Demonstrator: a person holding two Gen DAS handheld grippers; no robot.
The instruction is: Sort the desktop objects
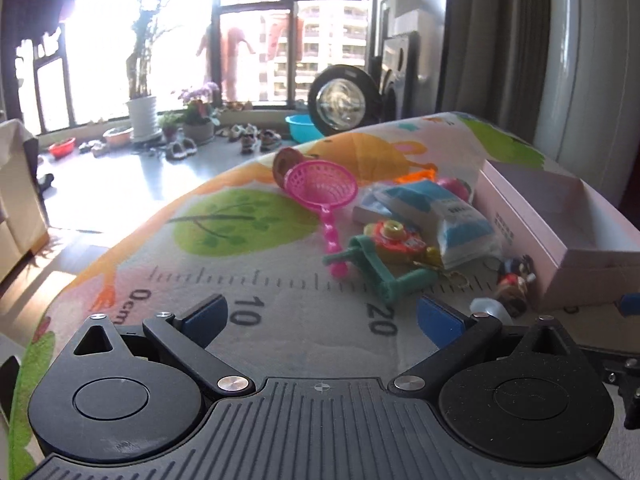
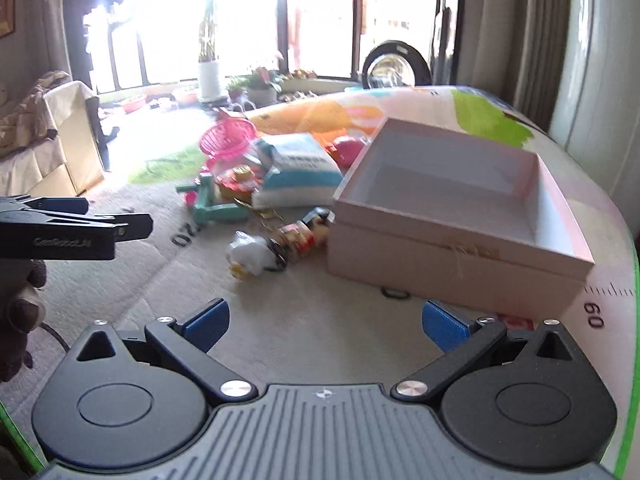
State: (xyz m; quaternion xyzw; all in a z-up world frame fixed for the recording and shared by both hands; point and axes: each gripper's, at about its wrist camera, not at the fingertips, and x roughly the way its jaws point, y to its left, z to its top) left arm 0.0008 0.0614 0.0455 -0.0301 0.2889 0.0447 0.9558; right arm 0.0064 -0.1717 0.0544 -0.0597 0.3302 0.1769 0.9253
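Observation:
A pile of small objects lies on a printed mat (image 1: pixel 248 264): a pink toy strainer (image 1: pixel 320 188) (image 2: pixel 228 140), a teal crank toy (image 1: pixel 384 268) (image 2: pixel 212 204), a blue and white packet (image 1: pixel 452 216) (image 2: pixel 296 176), a small doll figure (image 1: pixel 514 280) (image 2: pixel 308 232) and a white duck toy (image 2: pixel 248 254). An open pink box (image 2: pixel 440 264) (image 1: pixel 520 224) stands right of the pile, with nothing inside. My left gripper (image 1: pixel 322 320) (image 2: pixel 116 216) hovers open, short of the crank toy. My right gripper (image 2: pixel 326 326) is open over bare mat, in front of the box.
A brown round object (image 1: pixel 286 162) and a pink ball (image 2: pixel 348 148) lie behind the pile. The mat's curved edge drops off at the left and far side. Beyond it are floor, potted plants (image 1: pixel 142 116), shoes and a washing machine (image 1: pixel 344 98). A hand (image 2: pixel 20 312) shows at the left edge.

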